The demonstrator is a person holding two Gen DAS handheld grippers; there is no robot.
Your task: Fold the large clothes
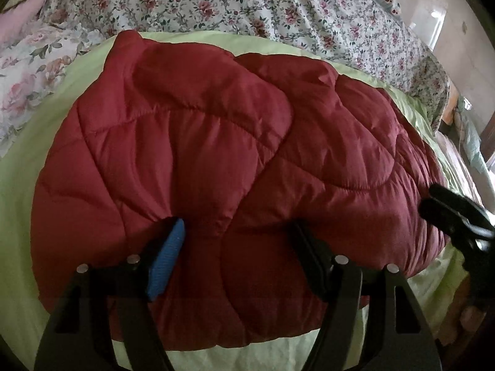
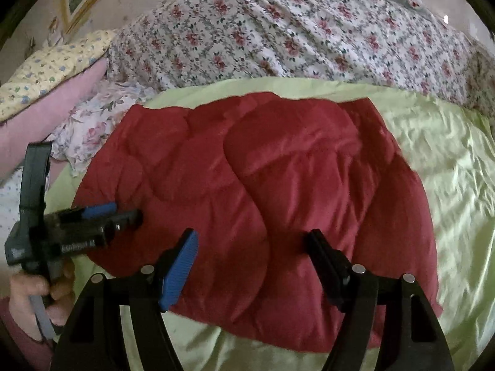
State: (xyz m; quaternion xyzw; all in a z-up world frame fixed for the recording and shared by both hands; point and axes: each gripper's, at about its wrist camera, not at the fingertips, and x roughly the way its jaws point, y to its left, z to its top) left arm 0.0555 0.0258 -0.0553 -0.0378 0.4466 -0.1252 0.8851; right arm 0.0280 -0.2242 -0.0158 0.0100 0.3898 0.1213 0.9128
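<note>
A dark red quilted jacket [image 1: 235, 154] lies folded into a puffy bundle on a light green sheet [image 1: 18, 191]; it also shows in the right wrist view [image 2: 278, 191]. My left gripper [image 1: 236, 241] is open, its fingers wide apart and resting on the bundle's near part. My right gripper [image 2: 252, 250] is open too, held just over the bundle's near edge. The left gripper also shows at the left of the right wrist view [image 2: 123, 213], over the bundle's left edge. The right gripper shows at the right edge of the left wrist view [image 1: 433, 201], at the bundle's right end.
A floral duvet [image 2: 294, 37] is heaped behind the green sheet [image 2: 448, 170]. A pink pillow [image 2: 46, 114] and a yellow flowered pillow [image 2: 52, 65] lie at the left. The bed's right edge drops off [image 1: 464, 142] toward a wall.
</note>
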